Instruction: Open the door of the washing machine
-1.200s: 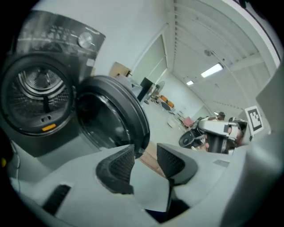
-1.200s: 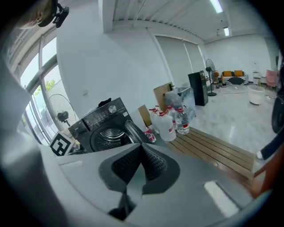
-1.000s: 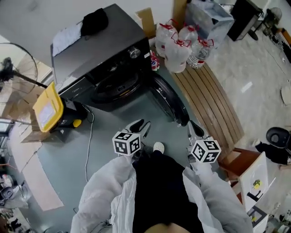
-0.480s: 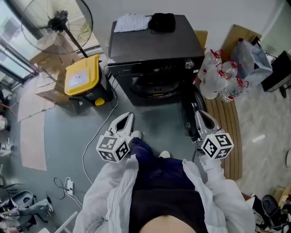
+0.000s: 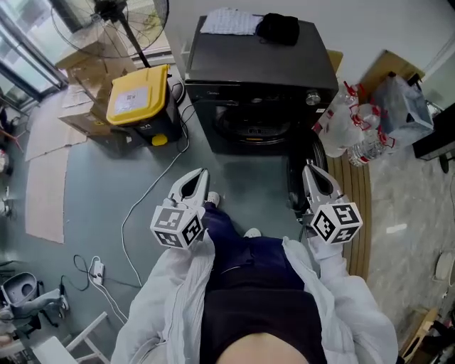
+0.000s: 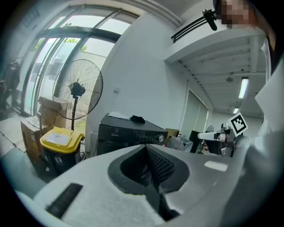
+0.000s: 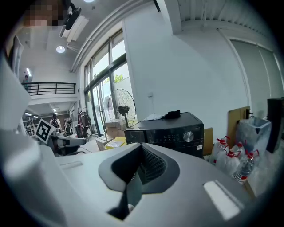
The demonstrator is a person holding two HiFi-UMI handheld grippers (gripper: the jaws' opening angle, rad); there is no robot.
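Observation:
The black washing machine (image 5: pixel 259 71) stands against the wall, its round drum opening (image 5: pixel 252 128) uncovered. Its door (image 5: pixel 296 167) hangs swung out to the right, seen edge-on. My left gripper (image 5: pixel 201 175) is shut with nothing in it, raised over the grey floor well short of the machine. My right gripper (image 5: pixel 308 168) is also shut and empty, held close beside the open door without touching it. The left gripper view looks along closed jaws (image 6: pixel 148 155) at the machine (image 6: pixel 128 131) in the distance. The right gripper view shows closed jaws (image 7: pixel 142 153) and the machine (image 7: pixel 171 131).
A yellow-lidded bin (image 5: pixel 135 99) and cardboard boxes (image 5: pixel 78 71) stand left of the machine, a pedestal fan (image 5: pixel 124 14) behind them. Water bottles (image 5: pixel 352 135) and a slatted wooden board (image 5: pixel 355 206) lie to the right. A white cable (image 5: pixel 142 206) runs across the floor. A black cloth (image 5: pixel 279 28) lies on the machine.
Both grippers have risen and drawn back from the machine as the person straightened up. The left gripper's jaws have gone from open to shut. The door stays open.

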